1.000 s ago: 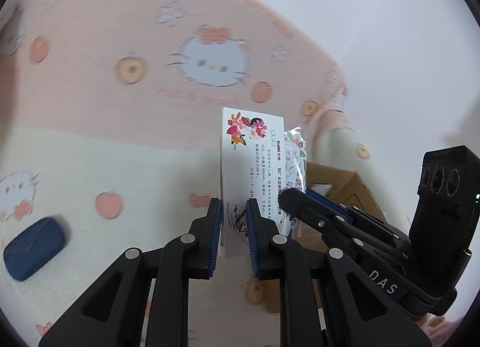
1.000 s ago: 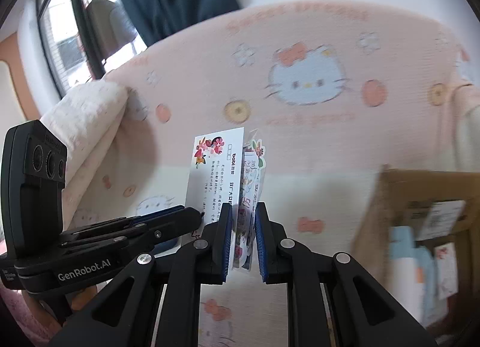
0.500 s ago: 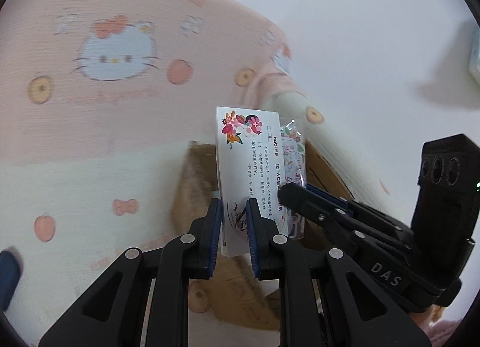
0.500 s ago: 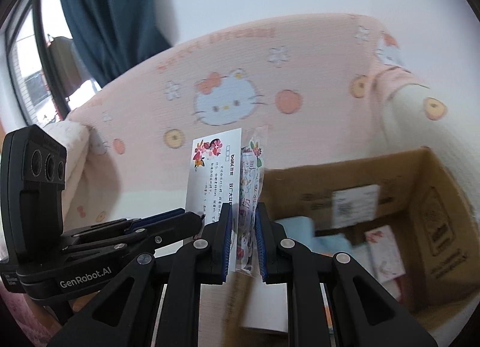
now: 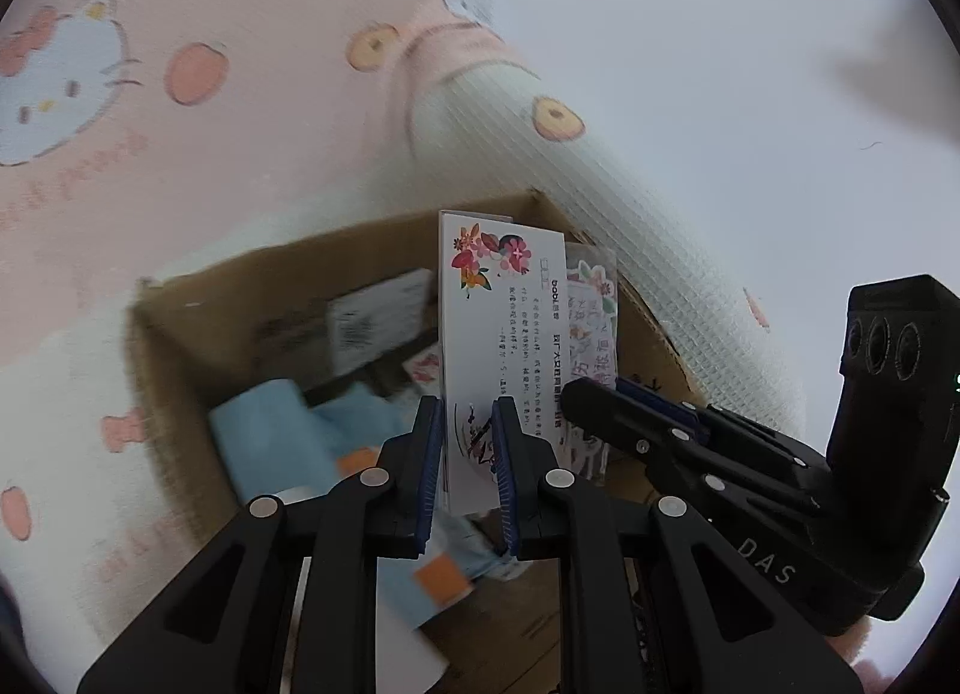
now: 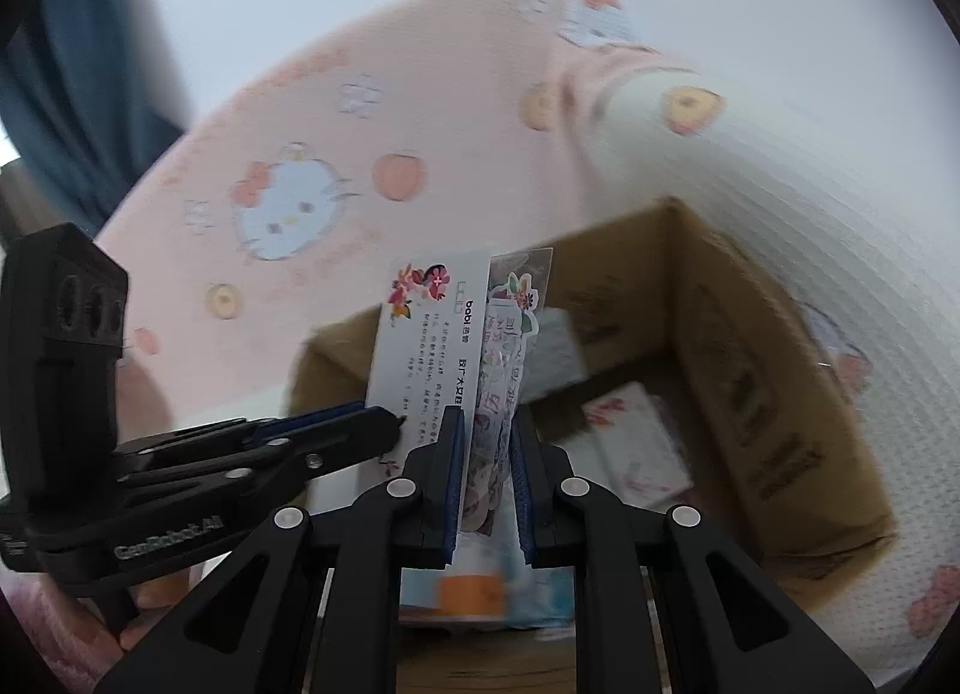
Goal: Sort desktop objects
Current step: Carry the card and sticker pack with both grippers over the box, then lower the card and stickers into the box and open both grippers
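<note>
Left wrist view: left hand-held gripper (image 5: 468, 454) clamps a white card (image 5: 504, 334); beside it, right hand-held gripper (image 6: 487, 454) clamps a sticker packet (image 6: 510, 346); cardboard box (image 5: 180, 346) lies beyond both.

Left gripper (image 5: 468, 454) is angling downward, jaws clamping narrowly. Right gripper (image 6: 487, 472) is sitting just beside it, pitched down alike, jaws pinching nearly closed. The two are converging at the tips.

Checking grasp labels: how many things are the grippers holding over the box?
2. White card in the left gripper; clear sticker packet in the right gripper, both above the box.
</note>
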Action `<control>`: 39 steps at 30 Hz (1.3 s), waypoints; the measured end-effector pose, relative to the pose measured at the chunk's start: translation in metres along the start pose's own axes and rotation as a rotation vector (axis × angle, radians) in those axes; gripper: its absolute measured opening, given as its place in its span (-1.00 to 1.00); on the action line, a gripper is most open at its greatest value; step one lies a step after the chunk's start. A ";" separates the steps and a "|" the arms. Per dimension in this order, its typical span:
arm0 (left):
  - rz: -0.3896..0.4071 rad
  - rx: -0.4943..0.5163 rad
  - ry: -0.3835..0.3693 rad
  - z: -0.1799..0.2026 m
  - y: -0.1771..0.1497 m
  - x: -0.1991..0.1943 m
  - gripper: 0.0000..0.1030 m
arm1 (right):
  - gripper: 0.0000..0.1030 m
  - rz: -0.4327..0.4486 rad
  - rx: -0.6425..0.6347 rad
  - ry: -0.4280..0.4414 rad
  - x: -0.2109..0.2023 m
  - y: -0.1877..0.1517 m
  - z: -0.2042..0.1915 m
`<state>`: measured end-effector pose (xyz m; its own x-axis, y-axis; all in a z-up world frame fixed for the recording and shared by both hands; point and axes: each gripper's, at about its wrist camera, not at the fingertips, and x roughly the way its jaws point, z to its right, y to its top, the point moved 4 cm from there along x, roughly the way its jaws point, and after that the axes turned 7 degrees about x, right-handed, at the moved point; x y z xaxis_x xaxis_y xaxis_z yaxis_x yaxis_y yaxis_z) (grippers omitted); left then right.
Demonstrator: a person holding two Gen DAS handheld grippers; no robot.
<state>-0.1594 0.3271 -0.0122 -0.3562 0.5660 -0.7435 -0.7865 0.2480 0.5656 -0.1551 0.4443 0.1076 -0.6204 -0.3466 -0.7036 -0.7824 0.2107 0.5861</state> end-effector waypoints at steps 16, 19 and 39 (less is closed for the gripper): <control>-0.240 -0.076 0.019 0.016 -0.002 0.086 -0.64 | -0.76 -0.201 0.025 -0.108 0.032 0.017 0.059; -0.276 -0.114 -0.008 0.013 -0.006 0.096 -0.64 | -0.76 -0.251 -0.012 -0.162 0.042 0.017 0.063; -0.368 -0.232 -0.013 -0.005 -0.021 0.128 -0.72 | -0.76 -0.436 -0.070 -0.268 0.083 0.025 0.073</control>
<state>-0.1910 0.3908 -0.1207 -0.0253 0.4830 -0.8753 -0.9528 0.2532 0.1673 -0.2301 0.4879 0.0346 -0.2370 -0.1399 -0.9614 -0.9715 0.0345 0.2345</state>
